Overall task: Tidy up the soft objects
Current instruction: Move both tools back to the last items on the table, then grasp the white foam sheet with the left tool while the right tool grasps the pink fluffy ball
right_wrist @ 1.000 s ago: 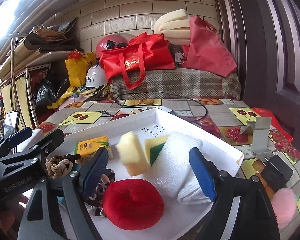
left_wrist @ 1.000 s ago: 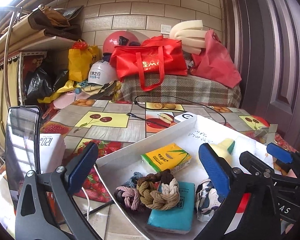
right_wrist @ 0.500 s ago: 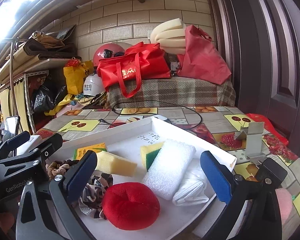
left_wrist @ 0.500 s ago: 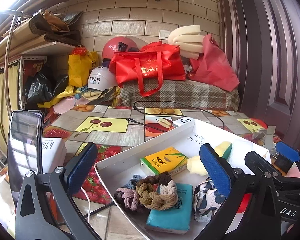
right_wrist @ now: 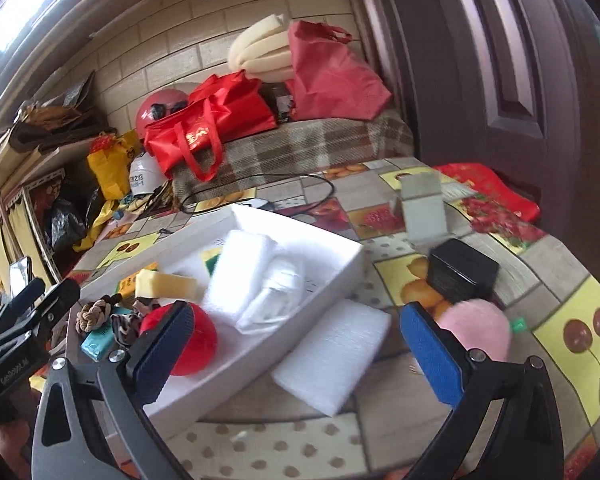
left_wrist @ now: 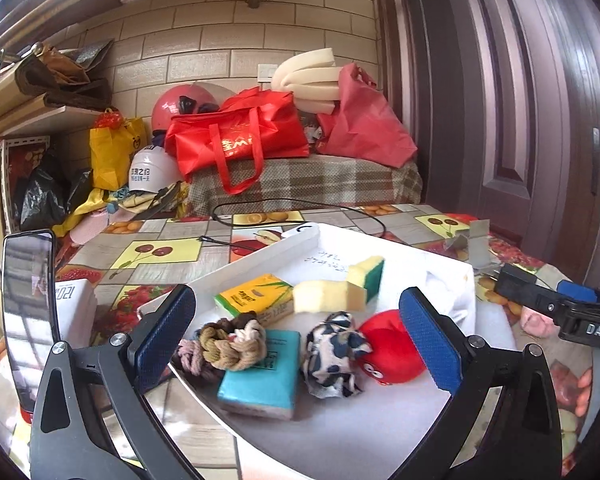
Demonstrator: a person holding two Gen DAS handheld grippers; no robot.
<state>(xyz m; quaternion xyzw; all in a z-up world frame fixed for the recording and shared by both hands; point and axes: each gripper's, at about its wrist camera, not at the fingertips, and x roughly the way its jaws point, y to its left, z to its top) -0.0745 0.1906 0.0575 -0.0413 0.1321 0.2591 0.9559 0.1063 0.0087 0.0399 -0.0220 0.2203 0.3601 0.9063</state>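
A white tray [left_wrist: 470,280] holds soft items: a yellow sponge [left_wrist: 326,296], a green-backed sponge [left_wrist: 370,276], a yellow tissue pack [left_wrist: 256,300], braided scrunchies [left_wrist: 224,346], a teal pack [left_wrist: 264,376], a patterned scrunchie [left_wrist: 334,354] and a red plush ball [left_wrist: 392,354]. My left gripper [left_wrist: 296,340] hangs open over the tray's near end, gripping nothing. My right gripper [right_wrist: 298,352] stands wide open beyond the tray's right rim [right_wrist: 300,280]. A white foam pad [right_wrist: 332,356] lies on the table between its fingers, untouched. A pink puff [right_wrist: 476,332] sits by the right fingertip.
A black box [right_wrist: 460,270] and a grey stand [right_wrist: 422,210] sit on the fruit-patterned tablecloth right of the tray. A phone [left_wrist: 28,312] stands at the left edge. A black cable [left_wrist: 300,204] loops behind the tray. Bags and helmets pile against the brick wall.
The yellow sponge, in mid-air by my right gripper a second ago, now lies in the tray. That gripper opened wider and swung right off the tray. The left gripper shifted right.
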